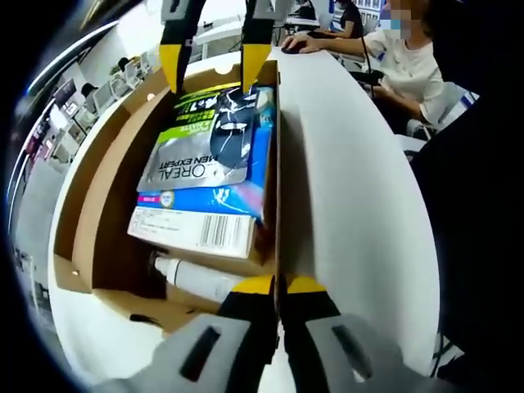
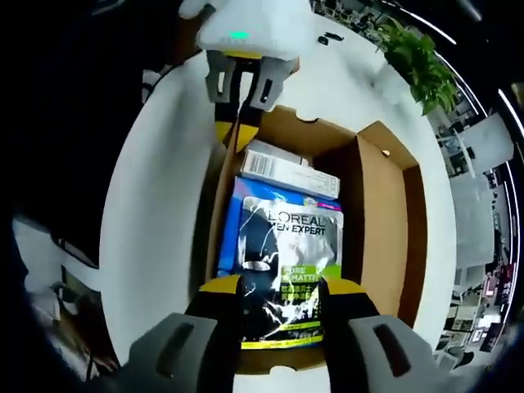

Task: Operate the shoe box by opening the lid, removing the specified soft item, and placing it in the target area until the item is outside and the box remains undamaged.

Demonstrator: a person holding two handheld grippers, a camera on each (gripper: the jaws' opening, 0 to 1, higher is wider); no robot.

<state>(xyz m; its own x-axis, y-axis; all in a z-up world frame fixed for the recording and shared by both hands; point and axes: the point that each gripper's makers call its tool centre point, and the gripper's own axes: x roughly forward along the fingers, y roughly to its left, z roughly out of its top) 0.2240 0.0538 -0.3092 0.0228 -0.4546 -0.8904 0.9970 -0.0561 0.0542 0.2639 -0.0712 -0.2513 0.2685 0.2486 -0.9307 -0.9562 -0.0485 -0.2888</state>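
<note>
Right gripper (image 2: 278, 288) spread over pouch (image 2: 286, 270) (soft, slick, light); pinch its near edge. Left gripper (image 1: 278, 285) clamps box (image 1: 106, 188) wall.

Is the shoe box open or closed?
Open. The brown cardboard shoe box has its lid swung aside, and the silver L'Oreal pouch lies uncovered inside.

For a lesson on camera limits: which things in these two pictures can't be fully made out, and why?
- Left gripper view: white tube, its far end hidden under the white carton.
- Right gripper view: L'Oreal sachet, its near corners hidden by the right gripper.
- Right gripper view: white carton's print too small to read.
</note>
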